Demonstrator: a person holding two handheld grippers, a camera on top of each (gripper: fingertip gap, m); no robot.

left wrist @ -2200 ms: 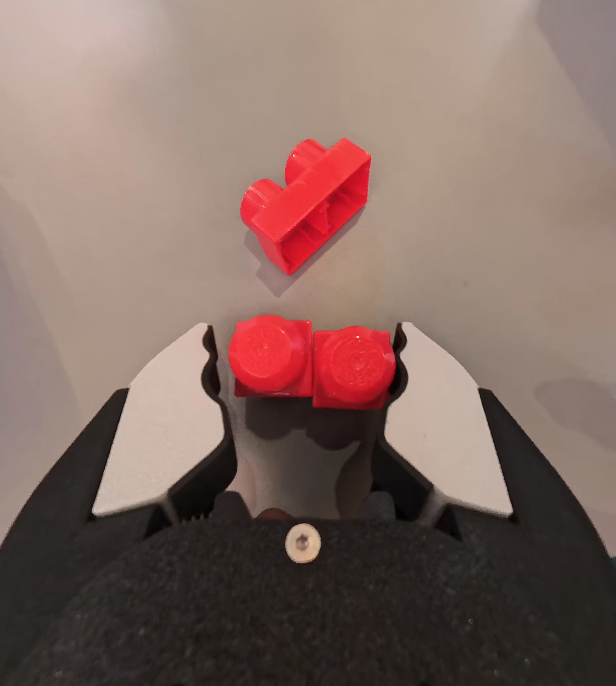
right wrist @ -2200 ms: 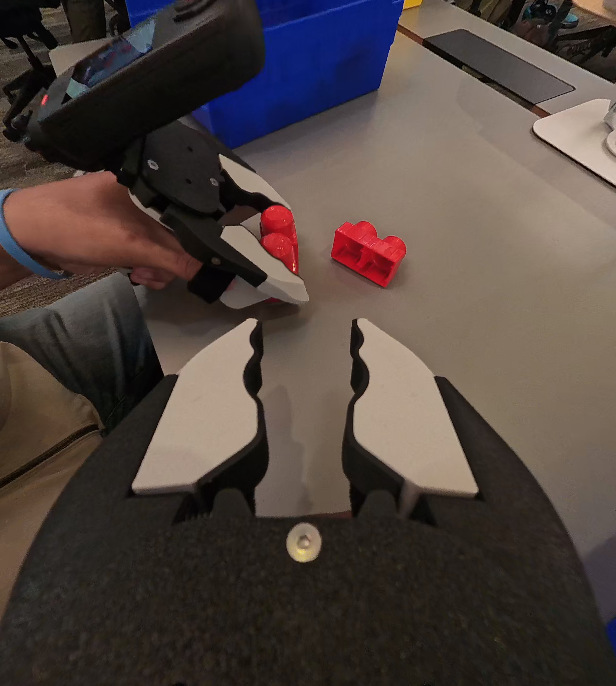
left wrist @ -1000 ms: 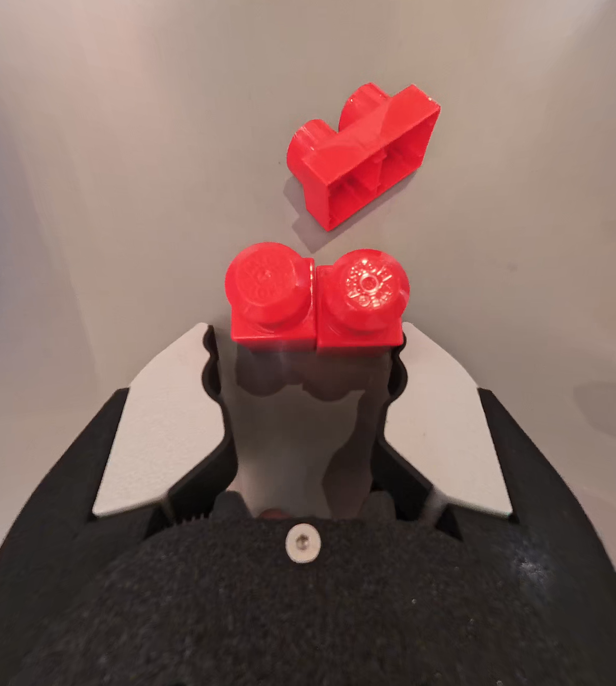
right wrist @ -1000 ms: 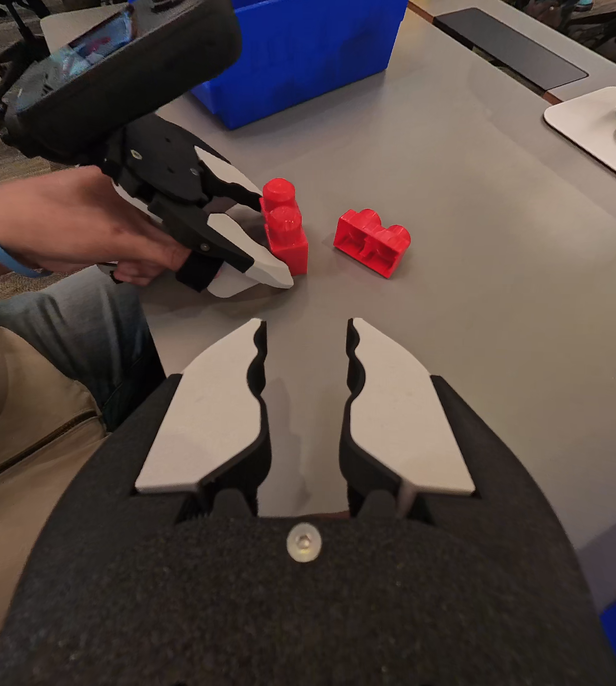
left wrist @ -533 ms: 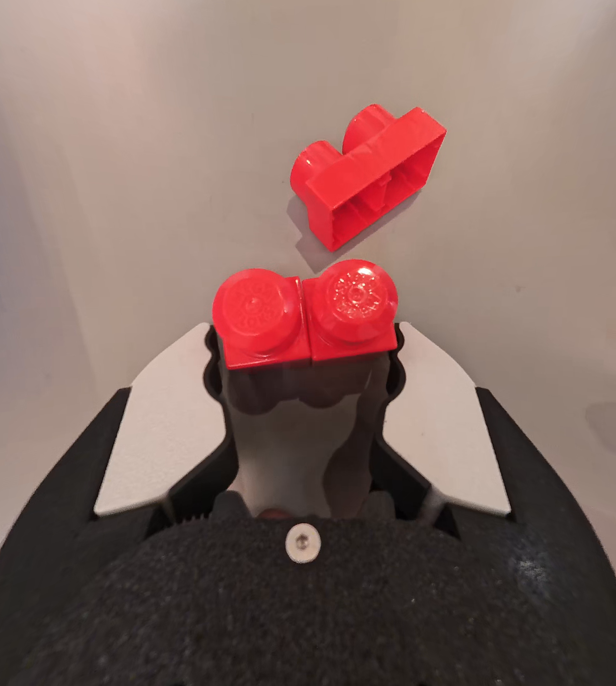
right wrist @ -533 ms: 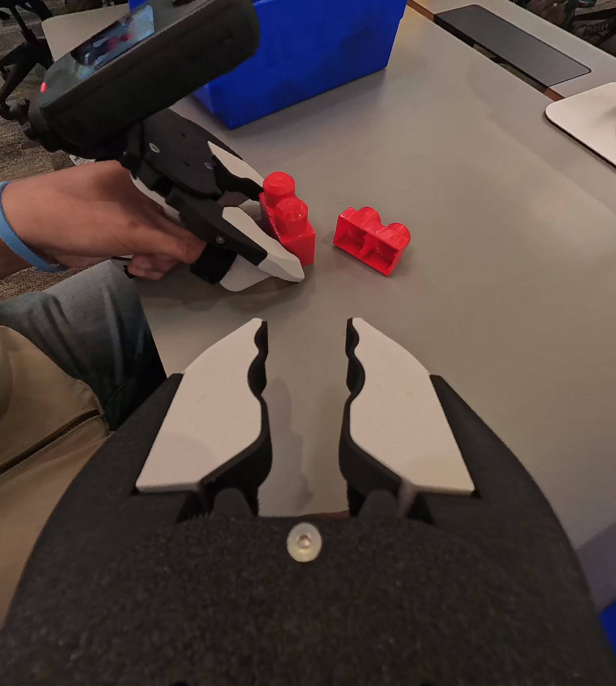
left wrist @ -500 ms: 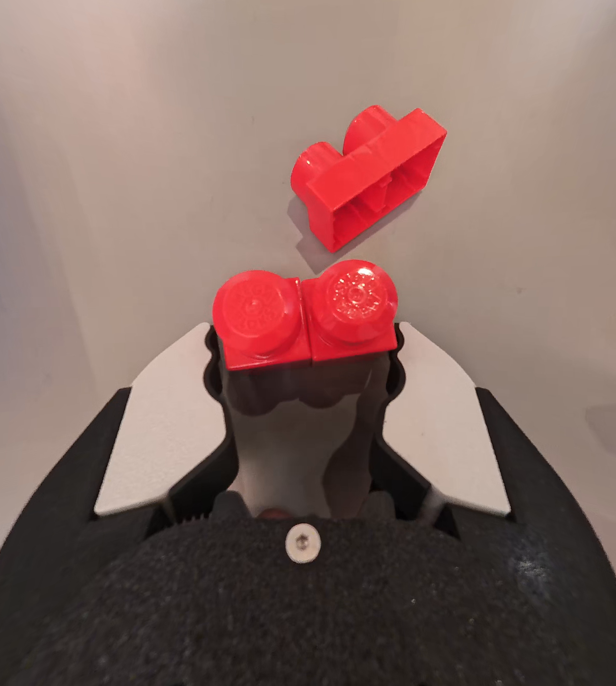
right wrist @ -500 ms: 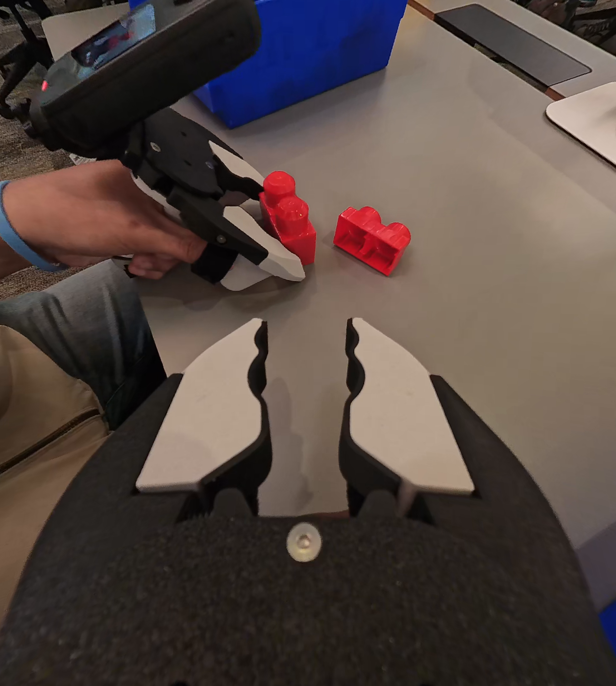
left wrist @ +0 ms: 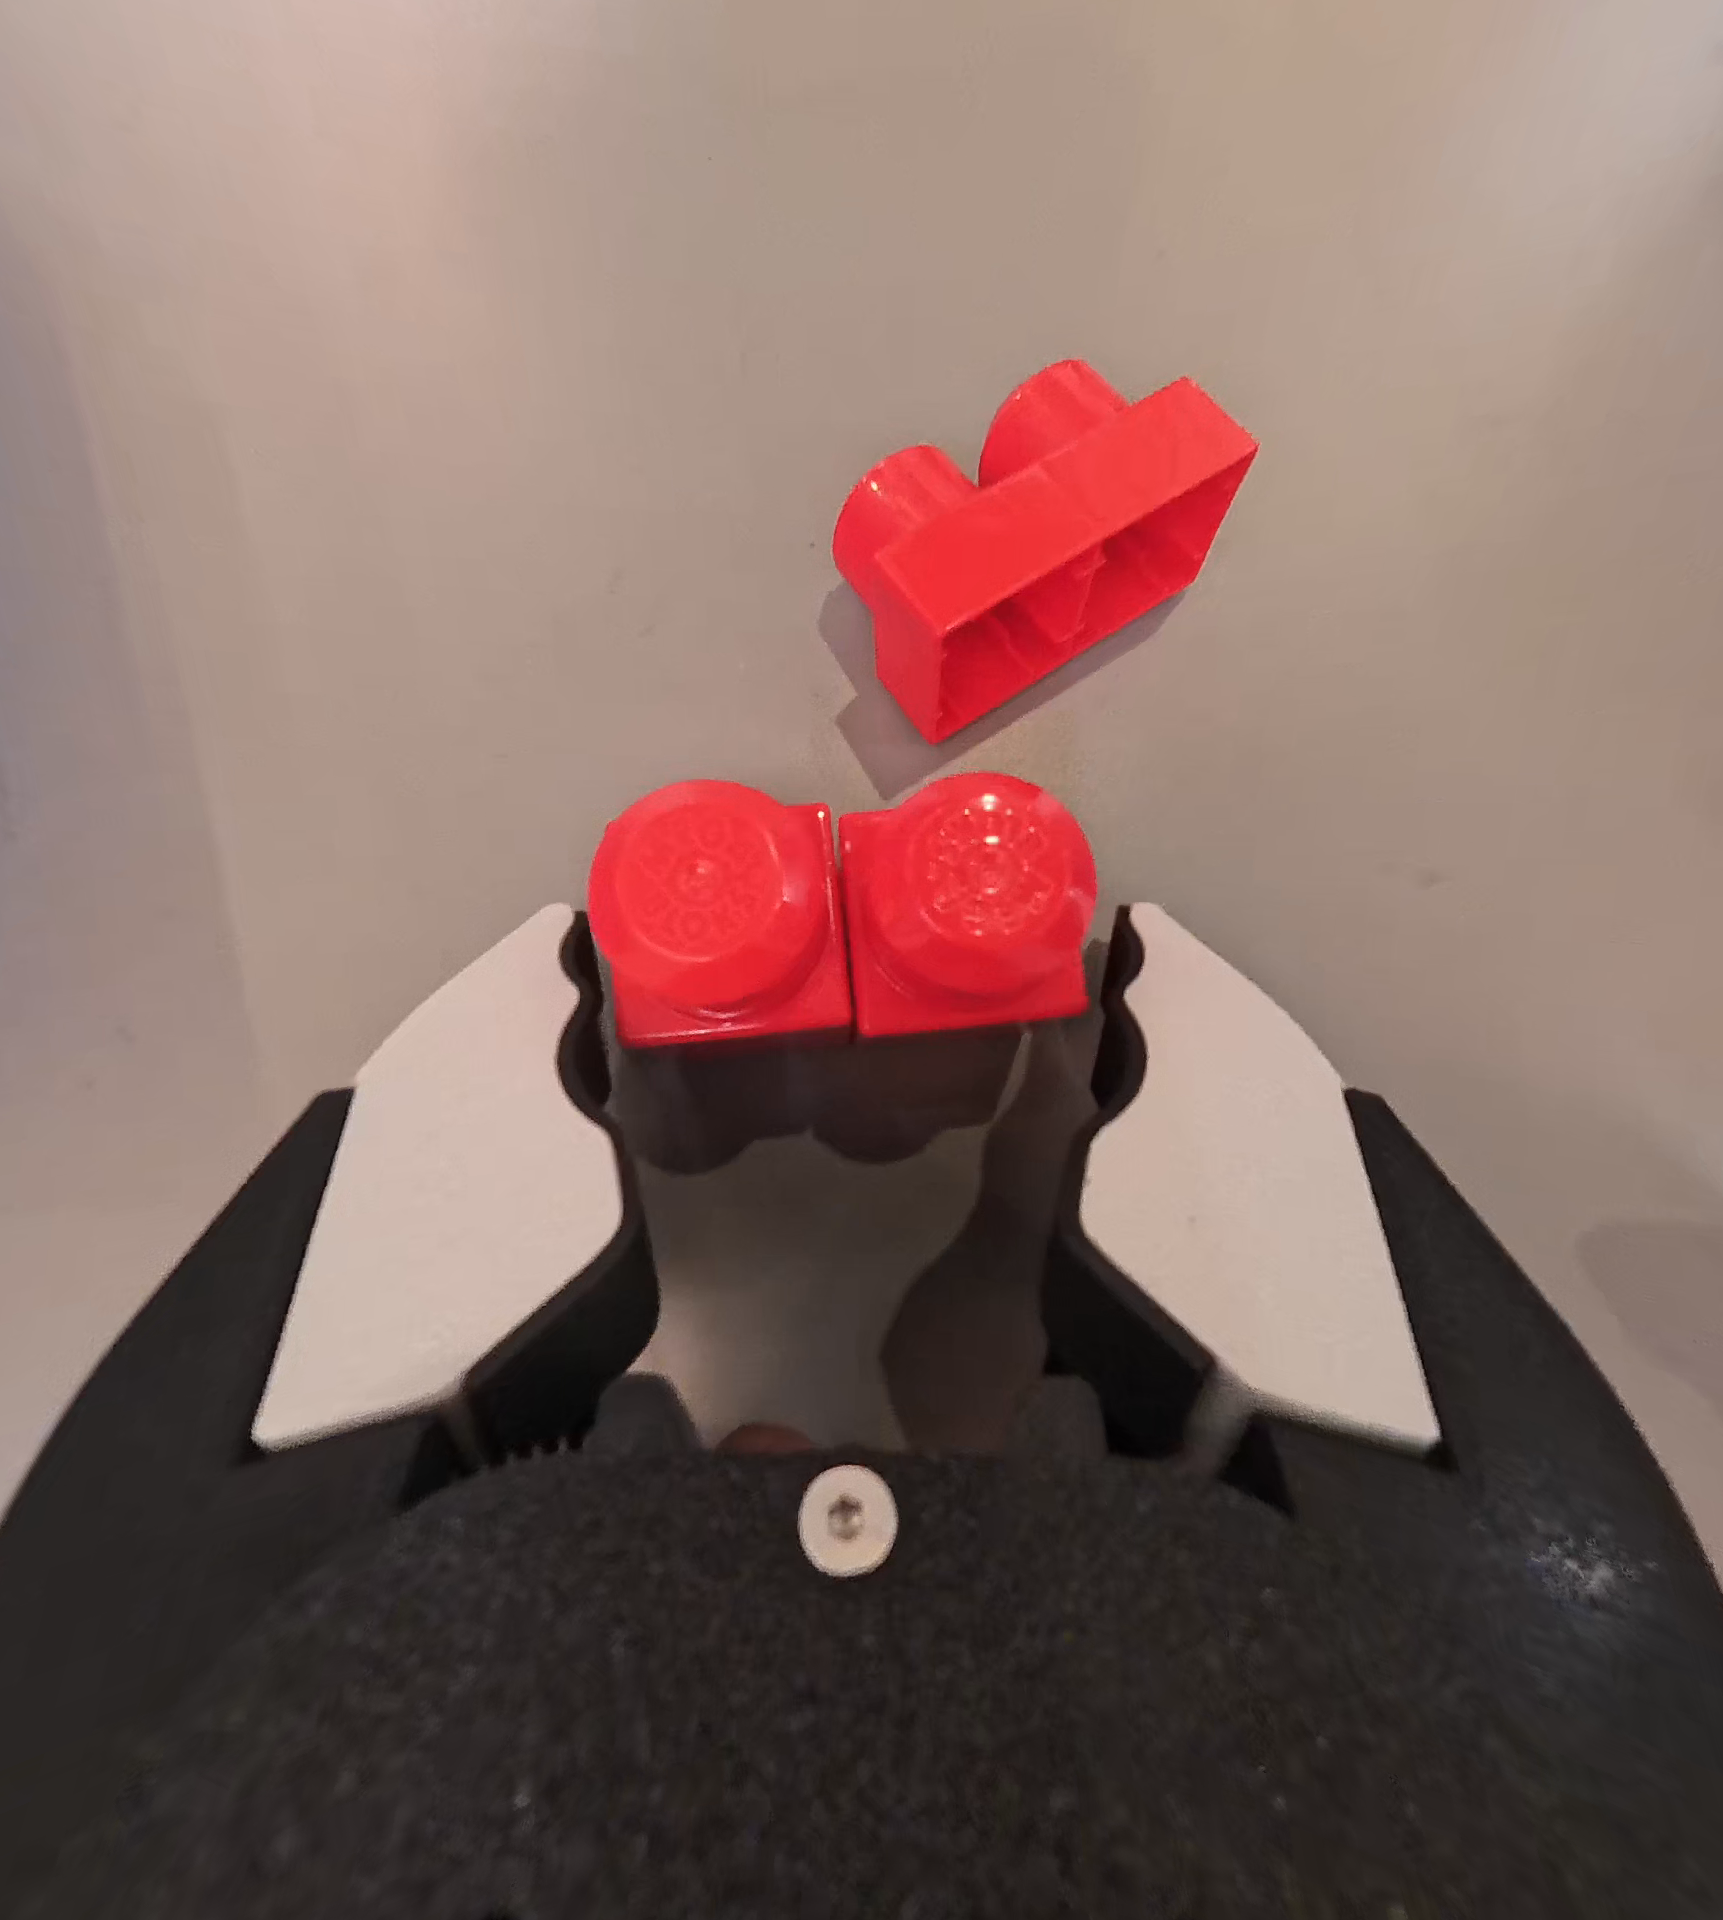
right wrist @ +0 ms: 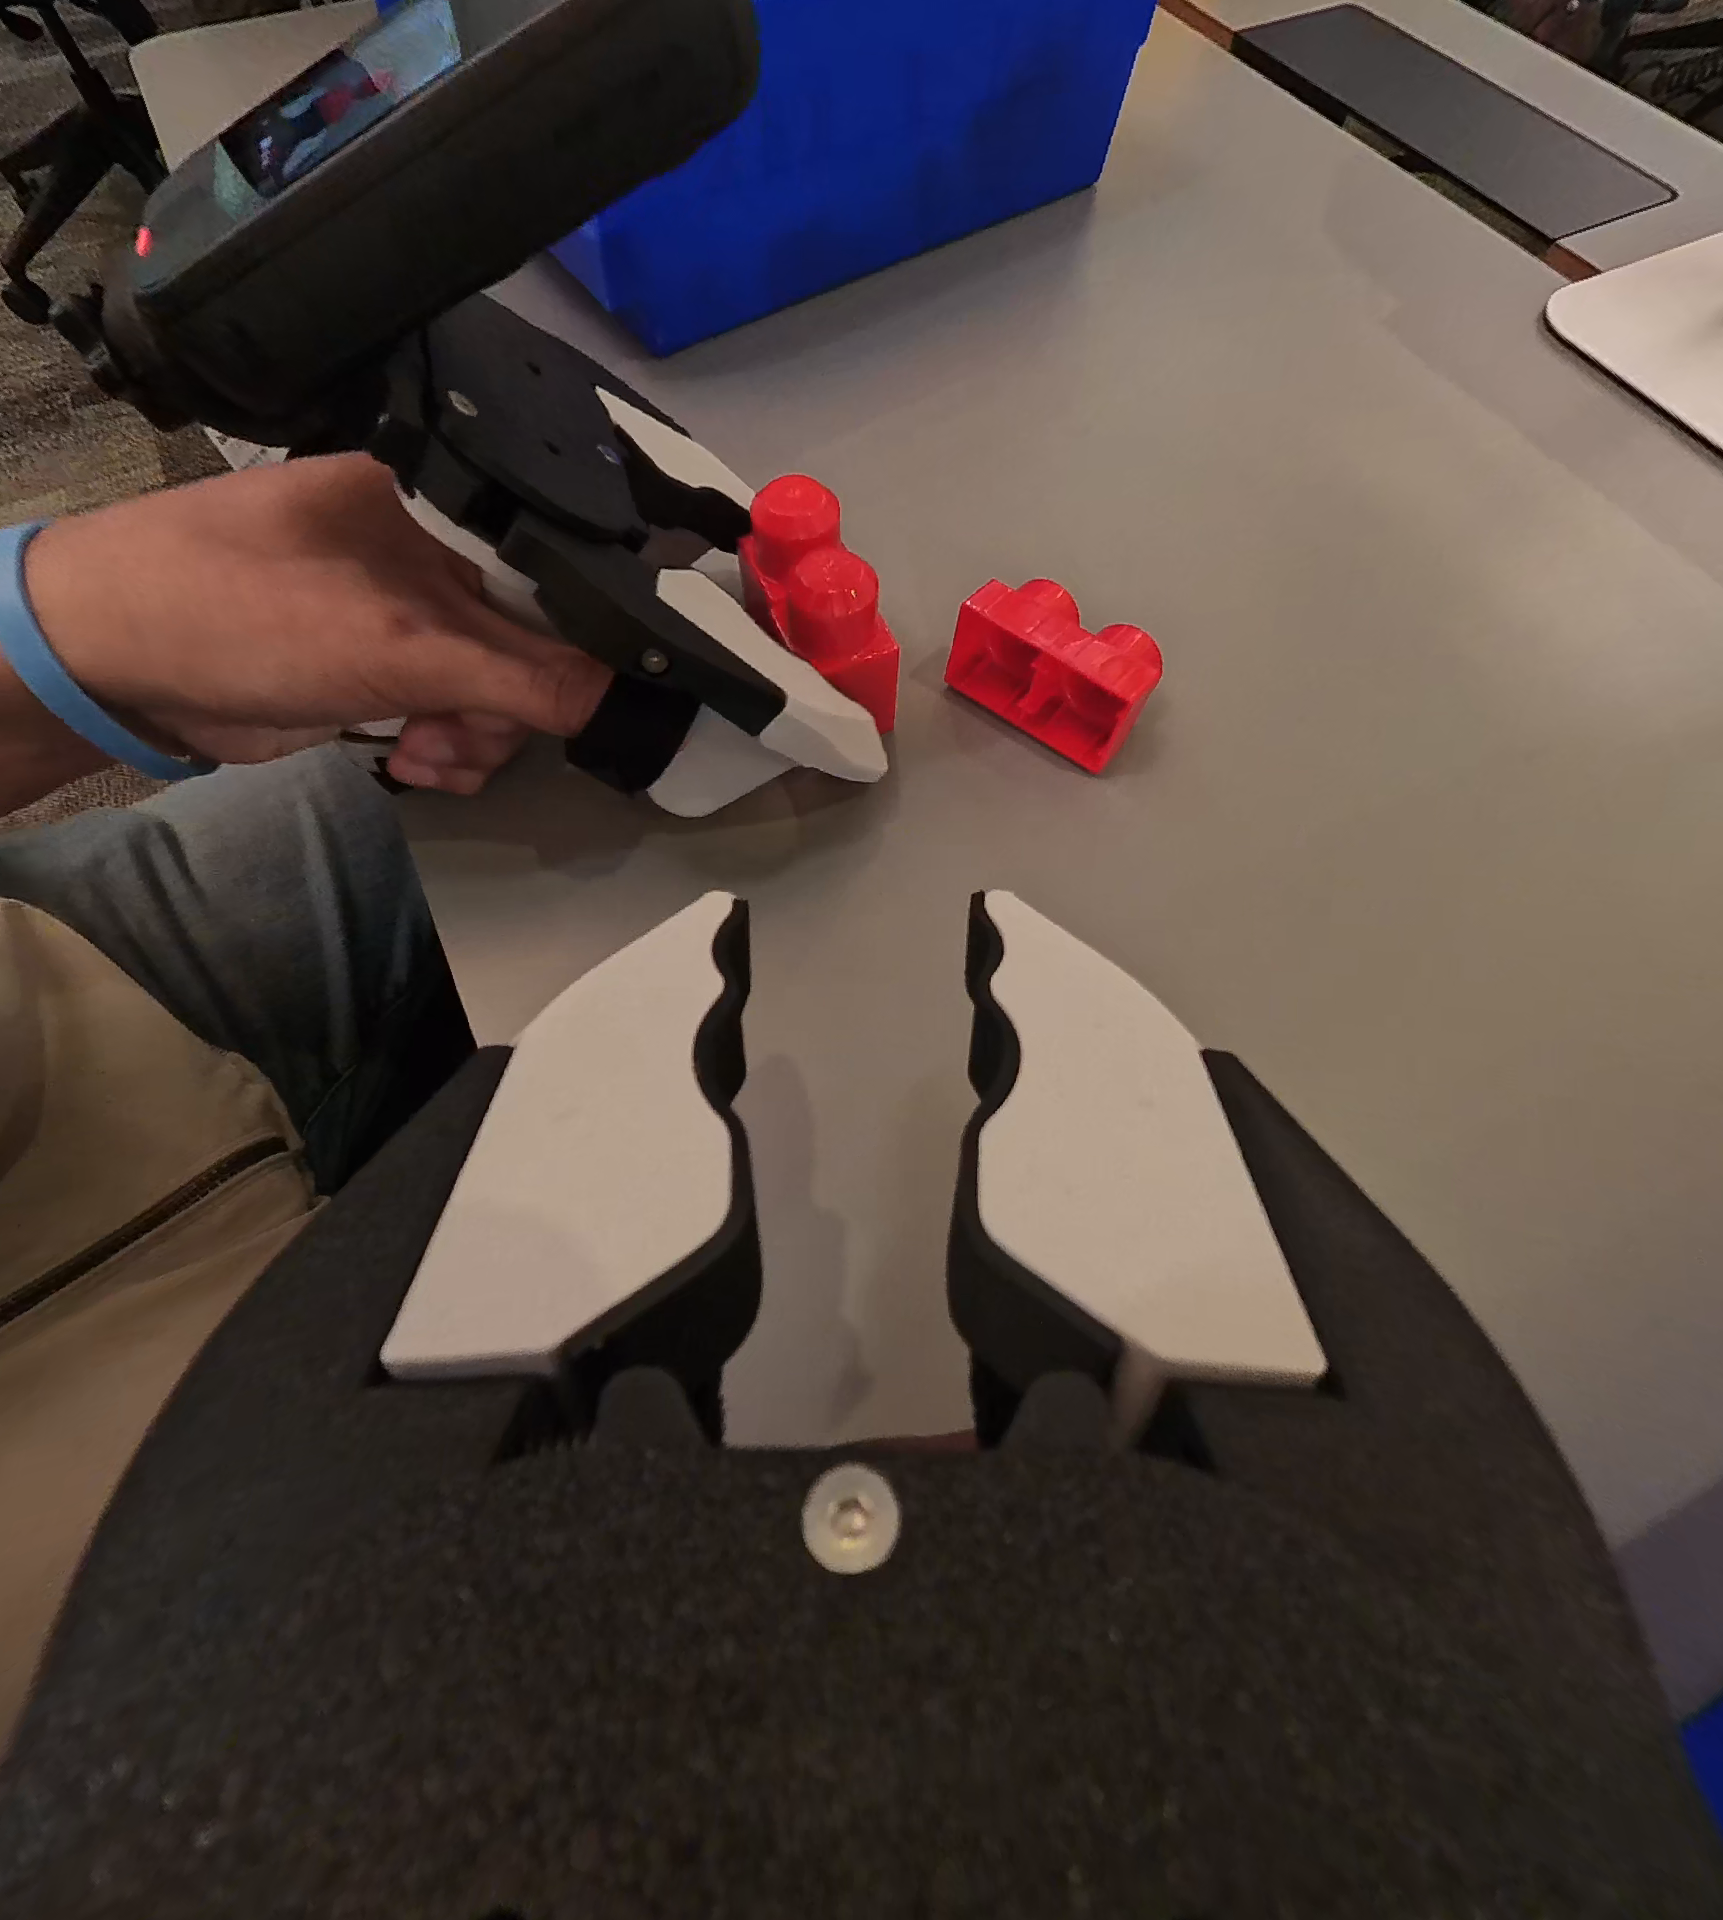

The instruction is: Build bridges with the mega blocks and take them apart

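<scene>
Two red single-stud blocks [left wrist: 701, 904] stand side by side on the grey table [right wrist: 1356, 779], studs up. My left gripper [left wrist: 852, 925] is open with its fingertips on either side of the pair. The left finger is against it and a thin gap shows at the right finger. The right wrist view shows this gripper [right wrist: 810, 639] around the pair [right wrist: 831, 623]. A red two-stud block [left wrist: 1044, 551] lies on its side just beyond, hollow underside towards me; it also shows in the right wrist view [right wrist: 1054, 675]. My right gripper [right wrist: 857, 914] is open and empty above the table's near part.
A blue bin [right wrist: 888, 156] stands at the back of the table. A white base plate [right wrist: 1688, 343] and a dark pad [right wrist: 1459, 114] lie at the far right. A person's hand [right wrist: 317, 623] and legs are at the left, off the table edge. To reach the red two-stud block [left wrist: 1044, 551] in a straight line is about 6 cm for my left fingers, about 15 cm for my right. Seen from the right wrist view [right wrist: 1029, 634] as well.
A second ago the pair stood just ahead of my left fingertips; the left gripper has since moved forward so the fingers flank it. Its jaw width is unchanged. The right gripper has hardly moved.
</scene>
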